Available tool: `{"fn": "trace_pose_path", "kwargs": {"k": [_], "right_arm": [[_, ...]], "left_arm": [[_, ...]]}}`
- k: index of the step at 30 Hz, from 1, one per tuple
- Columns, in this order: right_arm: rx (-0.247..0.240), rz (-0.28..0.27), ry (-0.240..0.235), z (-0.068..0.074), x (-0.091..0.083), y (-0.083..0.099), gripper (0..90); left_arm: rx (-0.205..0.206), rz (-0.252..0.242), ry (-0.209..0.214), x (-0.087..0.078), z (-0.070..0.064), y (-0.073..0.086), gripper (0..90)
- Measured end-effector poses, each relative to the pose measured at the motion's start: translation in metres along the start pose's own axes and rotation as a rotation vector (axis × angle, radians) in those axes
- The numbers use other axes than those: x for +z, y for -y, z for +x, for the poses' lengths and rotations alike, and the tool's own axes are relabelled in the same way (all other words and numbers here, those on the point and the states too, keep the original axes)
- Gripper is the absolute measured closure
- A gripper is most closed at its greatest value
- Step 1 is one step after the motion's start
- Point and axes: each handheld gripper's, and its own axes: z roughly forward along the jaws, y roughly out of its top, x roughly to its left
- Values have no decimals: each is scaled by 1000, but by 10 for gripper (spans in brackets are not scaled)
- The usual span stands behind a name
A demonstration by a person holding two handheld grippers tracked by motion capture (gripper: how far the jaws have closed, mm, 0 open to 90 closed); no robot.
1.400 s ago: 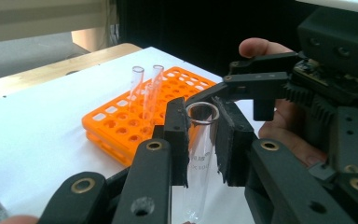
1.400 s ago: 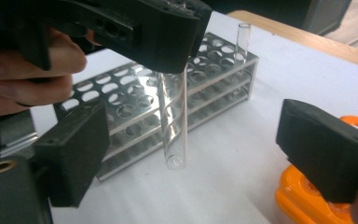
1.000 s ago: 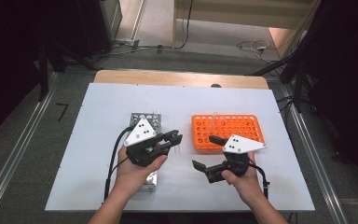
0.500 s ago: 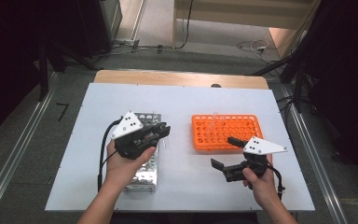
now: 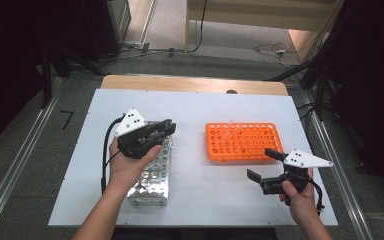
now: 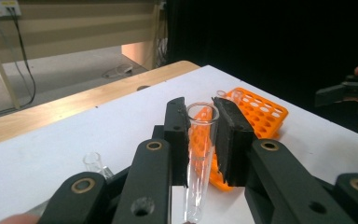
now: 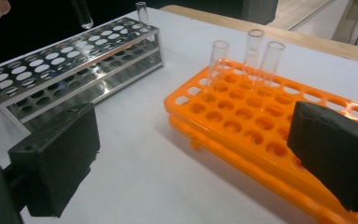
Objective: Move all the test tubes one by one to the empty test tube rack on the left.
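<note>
The left hand-held gripper [image 6: 200, 135] is clamped on a glass tube [image 6: 196, 158], held over the steel rack [image 5: 152, 172] near the tabletop's left edge; the right hand-held gripper [image 5: 266, 169] hangs with jaws apart, near the orange rack [image 5: 242, 142]. A loose or tilted grip could drop the tube; it might shatter.

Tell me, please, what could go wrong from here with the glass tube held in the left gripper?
The left gripper pinches the test tube only near its rim, so it might swing or slip while held above the metal rack. Squeezing harder could crack the thin glass. Lowered off-centre, its tip may strike the rack's plate, or bump the tube already standing at the far end.
</note>
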Motion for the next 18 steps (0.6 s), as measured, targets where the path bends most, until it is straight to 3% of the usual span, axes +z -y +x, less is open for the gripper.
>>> {"fn": "trace_pose_path", "kwargs": {"k": [11, 18], "right_arm": [[38, 11, 35, -25, -8, 13, 10], [57, 5, 51, -33, -11, 16, 11]], "left_arm": [[-8, -11, -56, 7, 16, -5, 762], [-19, -5, -93, 18, 28, 0, 762]]}}
